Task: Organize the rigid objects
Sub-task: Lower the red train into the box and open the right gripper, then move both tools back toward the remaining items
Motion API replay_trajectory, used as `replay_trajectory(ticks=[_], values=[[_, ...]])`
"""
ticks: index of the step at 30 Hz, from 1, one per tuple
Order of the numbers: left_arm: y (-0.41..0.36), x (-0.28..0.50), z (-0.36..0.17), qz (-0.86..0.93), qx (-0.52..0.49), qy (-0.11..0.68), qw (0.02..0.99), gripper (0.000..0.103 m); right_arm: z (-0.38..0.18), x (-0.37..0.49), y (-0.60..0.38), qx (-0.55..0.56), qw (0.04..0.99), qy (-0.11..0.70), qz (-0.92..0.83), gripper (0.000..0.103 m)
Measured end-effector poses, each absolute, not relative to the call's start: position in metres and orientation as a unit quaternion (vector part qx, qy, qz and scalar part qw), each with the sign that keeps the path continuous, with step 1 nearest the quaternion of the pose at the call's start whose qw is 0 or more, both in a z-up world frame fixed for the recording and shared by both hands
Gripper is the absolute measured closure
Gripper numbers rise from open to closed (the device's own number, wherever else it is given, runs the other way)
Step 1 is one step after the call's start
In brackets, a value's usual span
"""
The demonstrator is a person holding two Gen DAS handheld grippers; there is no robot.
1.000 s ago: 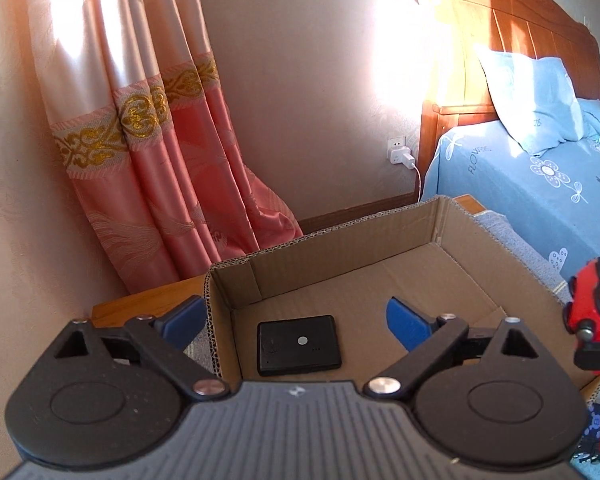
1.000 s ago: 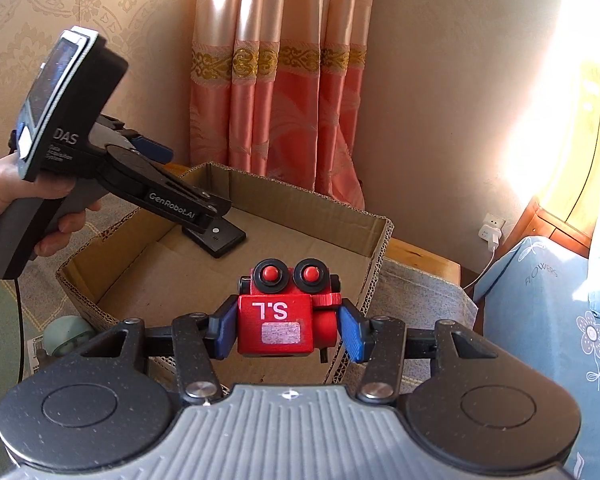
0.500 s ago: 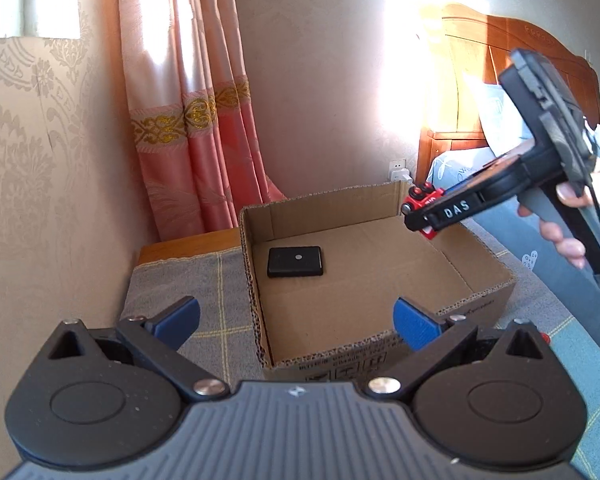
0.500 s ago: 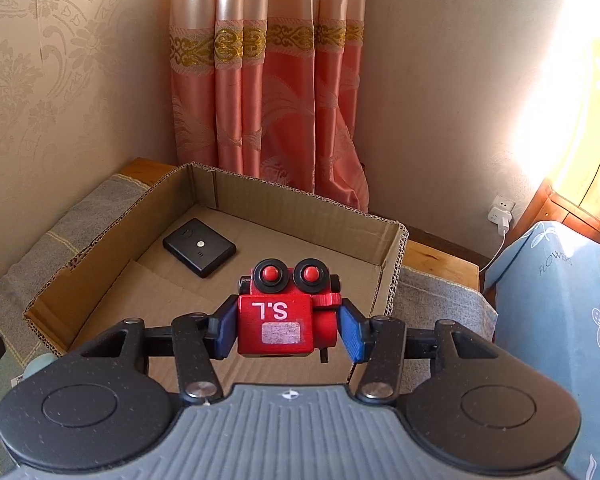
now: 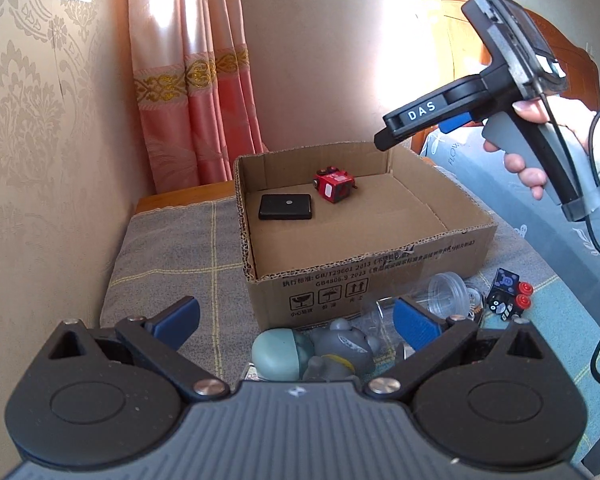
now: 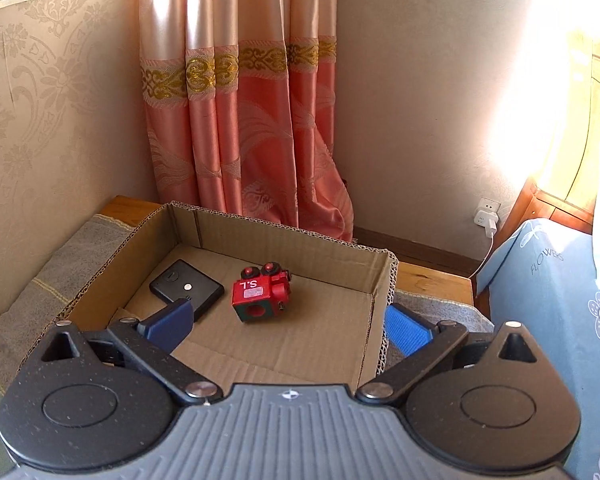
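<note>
A cardboard box [image 5: 380, 276] [image 6: 376, 328] stands on a grey cloth. Inside it lie a red toy train block [image 5: 334, 187] [image 6: 260, 292] and a flat black device [image 5: 286, 207] [image 6: 186, 289], side by side. My right gripper [image 6: 288, 326] is open and empty above the box's near edge; it also shows in the left wrist view [image 5: 416, 128], raised over the box's right side. My left gripper [image 5: 296, 320] is open and empty, in front of the box above a grey-green toy figure [image 5: 312, 350].
In front of the box lie a clear plastic cup [image 5: 444, 292] and a black toy block with red wheels [image 5: 508, 298]. A pink curtain [image 6: 240, 132] hangs behind. A bed with a blue sheet [image 6: 552, 300] is at the right.
My right gripper opened and let go of the red toy train, which now lies in the box, then lifted back. My left gripper pulled back and up from the box.
</note>
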State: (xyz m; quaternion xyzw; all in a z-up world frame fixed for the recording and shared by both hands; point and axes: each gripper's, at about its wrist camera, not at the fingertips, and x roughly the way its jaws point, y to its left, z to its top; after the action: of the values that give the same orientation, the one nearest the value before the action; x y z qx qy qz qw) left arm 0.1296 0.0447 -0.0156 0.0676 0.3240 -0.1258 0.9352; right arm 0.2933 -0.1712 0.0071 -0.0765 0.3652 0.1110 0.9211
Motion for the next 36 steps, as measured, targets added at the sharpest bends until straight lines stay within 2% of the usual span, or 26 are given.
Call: replay_trajectory(ticks=[11, 19, 36], values=[[0.041, 0.109, -0.019, -0.135, 0.068, 0.323, 0.934, 0.001, 0.002, 0.218, -0.198, -0.056, 0.927, 0.359, 0.092, 0.0], [0.034, 0.095, -0.033, -0.141, 0.09, 0.338, 0.926, 0.001, -0.047, 0.157, -0.229, -0.043, 0.917, 0.391, 0.06, 0.0], [0.002, 0.075, -0.066, -0.22, 0.112, 0.399, 0.883, 0.001, -0.105, 0.121, -0.243, -0.06, 0.893, 0.44, 0.069, 0.0]])
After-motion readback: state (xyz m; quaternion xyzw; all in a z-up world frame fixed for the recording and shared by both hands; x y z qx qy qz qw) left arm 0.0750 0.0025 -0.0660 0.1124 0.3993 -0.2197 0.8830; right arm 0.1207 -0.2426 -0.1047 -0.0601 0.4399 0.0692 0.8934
